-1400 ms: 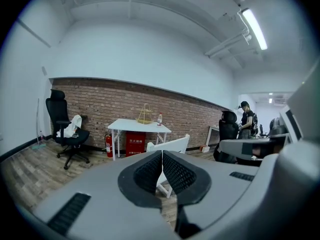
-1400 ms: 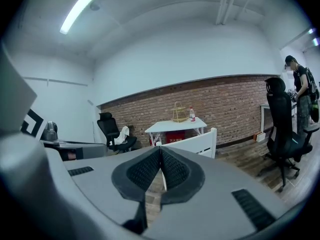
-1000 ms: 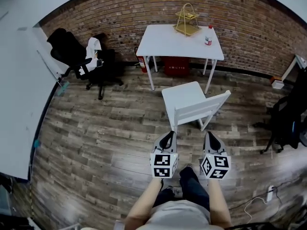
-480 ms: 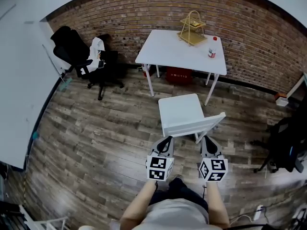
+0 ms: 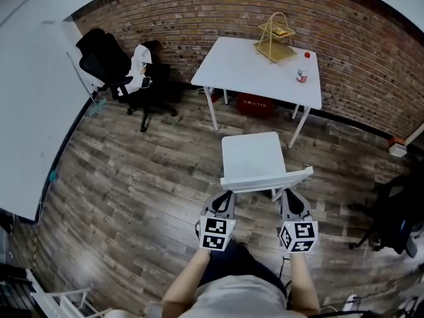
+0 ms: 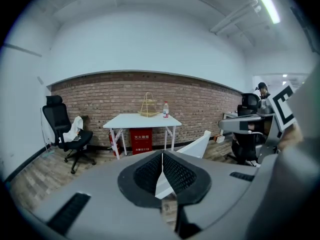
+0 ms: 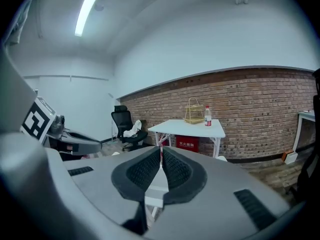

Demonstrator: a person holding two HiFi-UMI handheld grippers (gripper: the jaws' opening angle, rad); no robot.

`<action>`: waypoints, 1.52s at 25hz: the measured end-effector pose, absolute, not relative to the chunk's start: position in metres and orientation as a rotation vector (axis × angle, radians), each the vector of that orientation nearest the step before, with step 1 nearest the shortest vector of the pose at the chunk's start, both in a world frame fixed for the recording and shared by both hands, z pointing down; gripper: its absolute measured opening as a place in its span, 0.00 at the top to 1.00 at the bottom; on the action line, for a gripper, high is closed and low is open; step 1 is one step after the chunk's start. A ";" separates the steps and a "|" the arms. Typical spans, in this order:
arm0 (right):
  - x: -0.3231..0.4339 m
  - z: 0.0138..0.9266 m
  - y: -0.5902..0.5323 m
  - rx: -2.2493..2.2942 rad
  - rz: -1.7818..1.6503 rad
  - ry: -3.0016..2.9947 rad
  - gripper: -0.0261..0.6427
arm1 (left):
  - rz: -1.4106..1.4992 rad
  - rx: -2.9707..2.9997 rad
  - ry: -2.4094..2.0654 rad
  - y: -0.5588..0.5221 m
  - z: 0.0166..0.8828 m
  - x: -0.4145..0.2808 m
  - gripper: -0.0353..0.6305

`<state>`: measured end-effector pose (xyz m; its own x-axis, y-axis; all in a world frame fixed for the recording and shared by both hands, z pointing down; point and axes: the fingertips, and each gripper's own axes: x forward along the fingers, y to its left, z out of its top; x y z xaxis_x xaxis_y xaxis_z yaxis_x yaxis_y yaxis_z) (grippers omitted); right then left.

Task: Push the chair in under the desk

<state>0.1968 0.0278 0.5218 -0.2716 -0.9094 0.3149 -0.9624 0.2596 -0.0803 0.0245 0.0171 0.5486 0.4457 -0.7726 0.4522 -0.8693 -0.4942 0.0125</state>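
Looking down, the head view lays out the floor plan: a white chair [image 5: 254,159] stands on the wooden floor [image 5: 132,177] in front of a white desk [image 5: 258,68] set against the brick wall [image 5: 199,12]. The chair is out in the open, its seat clear of the desktop, with the seat's front edge near the desk's front legs. Only this view shows the bare seat from above and both grippers side by side behind the backrest.

The chair faces the desk, with its backrest toward the person. The backrest's top rail runs left to right, slightly askew, its right end nearer the desk.

The left gripper [image 5: 228,195] and the right gripper [image 5: 290,192] sit at the two ends of that rail. I cannot tell whether they are touching it or just short of it.

The left gripper view shows its jaws [image 6: 161,156] closed tip to tip, with a slice of the chair [image 6: 197,145] showing through the gap lower down. It also shows the desk [image 6: 142,120] side on, with a red box [image 6: 141,139] beneath. The right gripper view likewise shows jaws [image 7: 161,151] pressed together at the tips, with the white rail [image 7: 152,191] behind them and the desk [image 7: 187,126] beyond.

A wire basket [image 5: 278,35] and a bottle [image 5: 303,68] stand on the desk, and a black office chair [image 5: 119,71] sits off to the left.
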 end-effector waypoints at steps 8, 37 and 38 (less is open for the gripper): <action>0.217 0.543 0.009 1.720 0.388 -2.270 0.94 | 0.626 2.437 -1.388 -0.006 0.567 0.021 0.92; 0.175 0.640 -0.046 0.497 -0.158 -1.962 0.60 | 1.182 2.757 -0.754 -0.060 0.607 0.085 0.67; 0.174 0.642 -0.048 0.478 -0.162 -1.951 0.60 | 1.226 2.761 -0.711 -0.059 0.610 0.089 0.66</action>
<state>0.1740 -0.0480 0.6424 -0.3498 -0.4011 0.8466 -0.2556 0.9103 0.3256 0.0888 -0.0589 0.6098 0.5832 -0.3927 0.7111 -0.4228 -0.8942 -0.1471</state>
